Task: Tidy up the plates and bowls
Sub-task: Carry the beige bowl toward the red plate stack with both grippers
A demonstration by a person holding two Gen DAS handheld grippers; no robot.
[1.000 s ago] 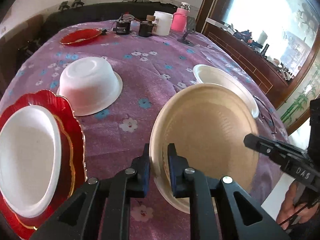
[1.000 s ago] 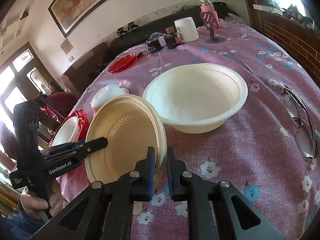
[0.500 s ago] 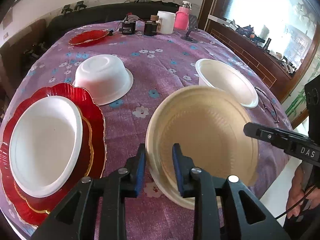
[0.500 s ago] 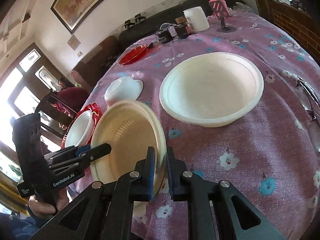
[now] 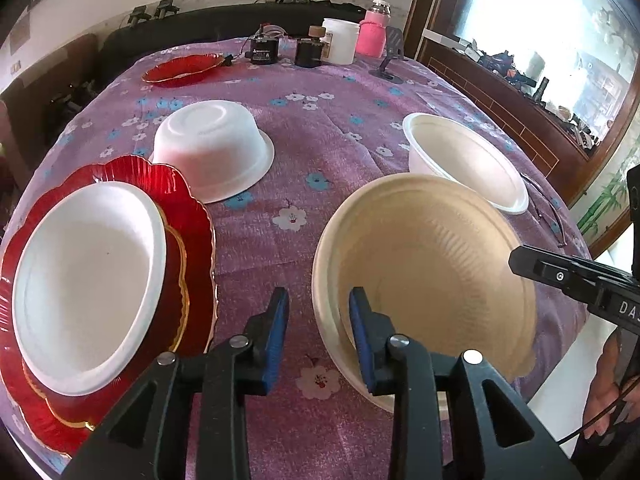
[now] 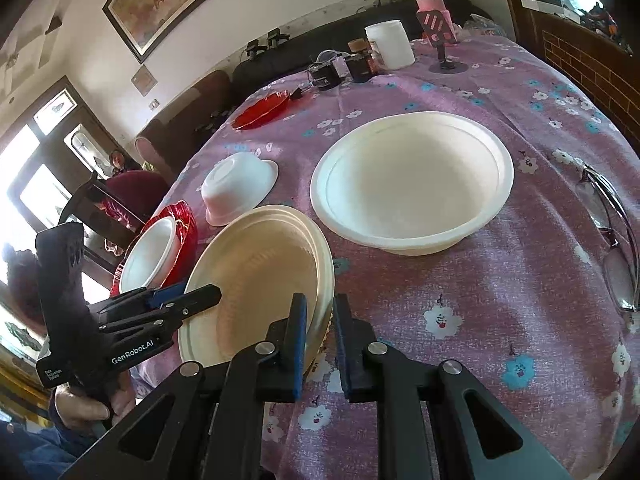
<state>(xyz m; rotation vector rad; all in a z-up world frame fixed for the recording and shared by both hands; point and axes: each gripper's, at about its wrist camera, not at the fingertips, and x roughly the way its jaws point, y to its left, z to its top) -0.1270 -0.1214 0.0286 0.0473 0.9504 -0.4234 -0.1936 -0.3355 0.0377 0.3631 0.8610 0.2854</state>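
Note:
A stack of beige paper plates [image 5: 432,264] [image 6: 260,280] sits tilted at the table's near edge. My left gripper [image 5: 318,332] is open, its jaws astride the stack's left rim without pinching it. My right gripper [image 6: 318,328] is shut on the stack's right rim. A white bowl [image 5: 86,276] rests in red scalloped plates [image 5: 192,216] at the left. An upturned white bowl [image 5: 212,152] and an upright cream bowl [image 5: 468,160] [image 6: 412,180] stand further back.
A small red plate [image 5: 184,69], dark jars [image 5: 308,50], a white tub [image 5: 340,40], a pink bottle [image 5: 374,34] and a phone stand [image 5: 388,60] line the far edge. Glasses [image 6: 612,240] lie at the right. The purple floral cloth [image 5: 320,120] covers the table.
My left gripper has opened and let go of the plate stack's rim. The right gripper keeps its hold. The stack has sunk lower toward the table.

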